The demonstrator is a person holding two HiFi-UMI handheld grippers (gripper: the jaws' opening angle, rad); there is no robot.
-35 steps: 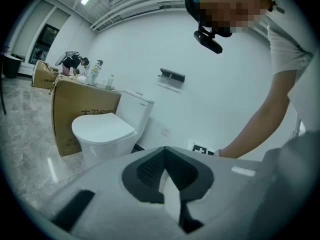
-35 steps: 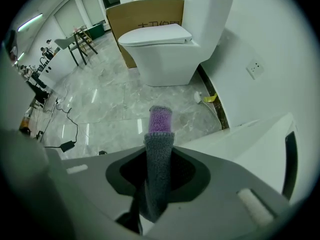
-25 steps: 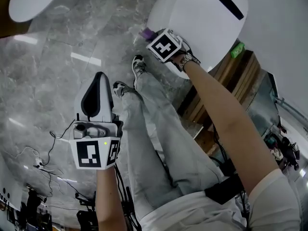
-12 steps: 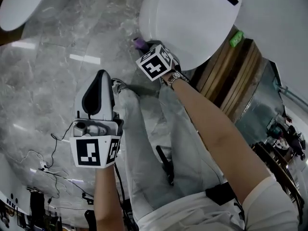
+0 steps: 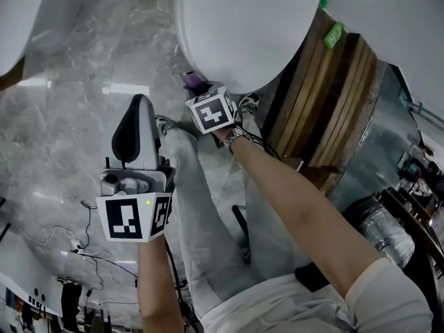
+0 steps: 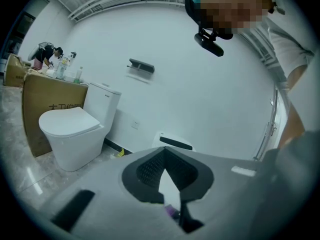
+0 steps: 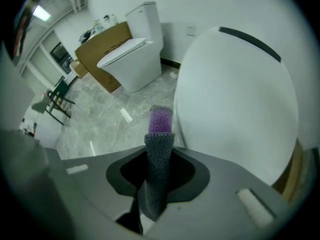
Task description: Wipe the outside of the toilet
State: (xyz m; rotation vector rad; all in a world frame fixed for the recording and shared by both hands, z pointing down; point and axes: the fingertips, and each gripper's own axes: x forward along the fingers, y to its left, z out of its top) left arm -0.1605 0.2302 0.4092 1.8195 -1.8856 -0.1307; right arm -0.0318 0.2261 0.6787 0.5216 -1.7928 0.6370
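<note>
Gripping the cloth (image 5: 189,80), grey with a purple end, the right gripper (image 5: 198,91) has its fingers clenched on it. Change: it has slid off the toilet (image 5: 243,33) lid's edge to just below the front rim, so the wipe seems to be passing onto the bowl's outside. Left gripper (image 5: 138,113) hangs over the floor (image 5: 62,116), fingers together, nothing between. Hidden: bowl wall under the lid; cloth-to-porcelain contact unconfirmed. Tank cut off at the top.
</note>
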